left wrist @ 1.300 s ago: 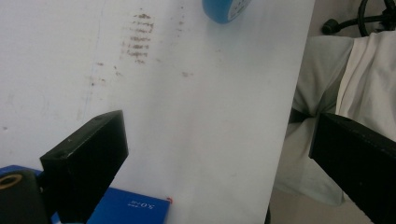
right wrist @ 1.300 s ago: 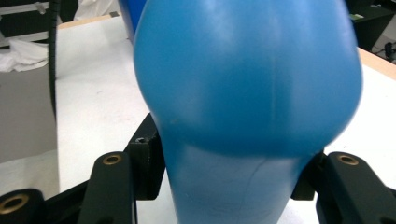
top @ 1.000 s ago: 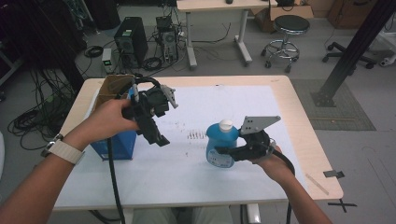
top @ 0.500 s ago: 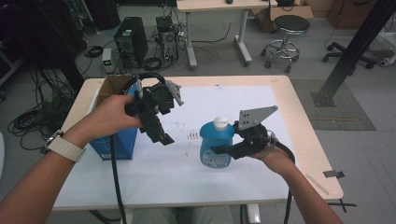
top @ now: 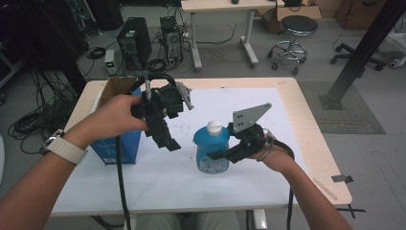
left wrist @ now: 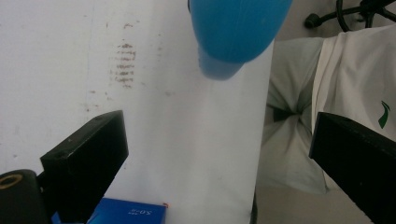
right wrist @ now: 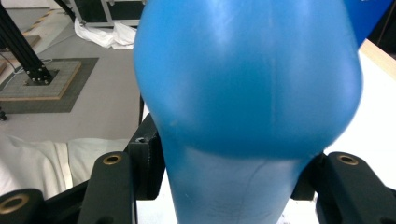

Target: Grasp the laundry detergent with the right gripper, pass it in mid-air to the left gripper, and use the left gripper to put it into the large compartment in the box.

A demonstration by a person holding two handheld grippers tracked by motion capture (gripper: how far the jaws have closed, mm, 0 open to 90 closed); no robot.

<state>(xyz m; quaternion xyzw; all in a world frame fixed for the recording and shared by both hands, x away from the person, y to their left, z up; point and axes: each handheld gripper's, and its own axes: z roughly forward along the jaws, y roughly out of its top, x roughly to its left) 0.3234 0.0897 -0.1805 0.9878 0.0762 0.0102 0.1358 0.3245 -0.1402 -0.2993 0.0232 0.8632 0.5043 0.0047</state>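
Note:
A blue plastic bottle (top: pixel 209 149) with a white cap is held upright above the table, my right gripper (top: pixel 216 155) shut on its lower body. In the right gripper view the bottle (right wrist: pixel 247 93) bulges above the two black jaws, which press its narrower part on both sides, with the right gripper (right wrist: pixel 229 186) around it. My left gripper (top: pixel 167 141) hangs just left of the bottle, pointing down, its jaws wide apart and empty. In the left gripper view, the left gripper (left wrist: pixel 217 128) is open over white paper with the bottle (left wrist: pixel 233 32) ahead of it.
A blue box (top: pixel 117 146) with an open cardboard top stands at the table's left, under my left hand; its corner (left wrist: pixel 126 214) lies below the left jaw. White paper (top: pixel 230 108) covers the table. Desks, a stool (top: pixel 297 26) and cables stand beyond it.
Both hands have risen. The right gripper has carried the bottle up and to the left, closer to the left gripper, which has shifted a little to the right.

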